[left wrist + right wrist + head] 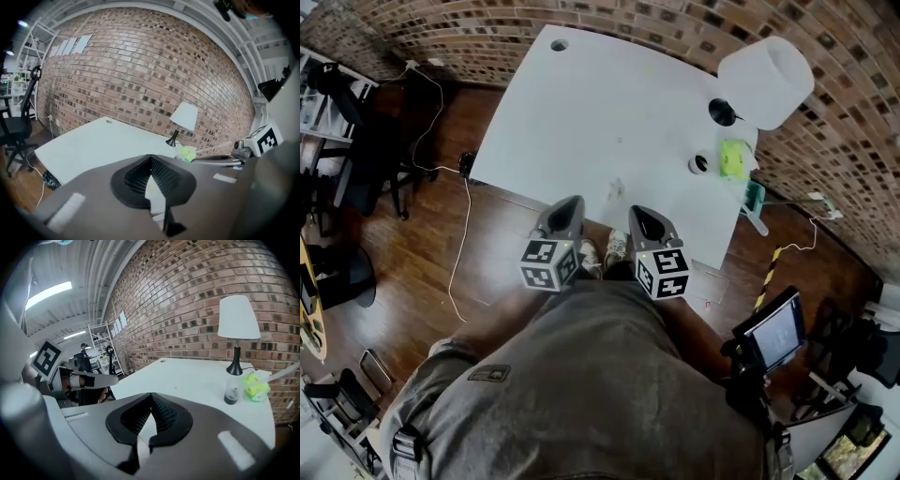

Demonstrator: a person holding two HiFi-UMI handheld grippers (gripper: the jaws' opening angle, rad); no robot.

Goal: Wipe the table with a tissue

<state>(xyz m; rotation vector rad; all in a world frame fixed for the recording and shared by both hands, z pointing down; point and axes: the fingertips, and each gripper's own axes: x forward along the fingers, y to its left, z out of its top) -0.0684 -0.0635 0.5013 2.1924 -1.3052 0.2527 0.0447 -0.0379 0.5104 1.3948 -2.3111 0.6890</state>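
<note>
The left gripper (570,204) hangs over the table's (572,103) near edge, jaws pressed together on nothing. Just beside it, the right gripper (639,216) is likewise closed and empty. A faint pale speck (616,189) just ahead of them is too small to name, and no loose tissue shows. Further right stands a small clear bottle (700,164). Just beside it, at the right edge below the lamp (766,82) in the far right corner, is a yellow-green packet (733,157), probably the tissues. It looks soft and crinkled, its long side seemingly along that edge. It lies ahead and rightward, so the right gripper is nearer and must open first.
</note>
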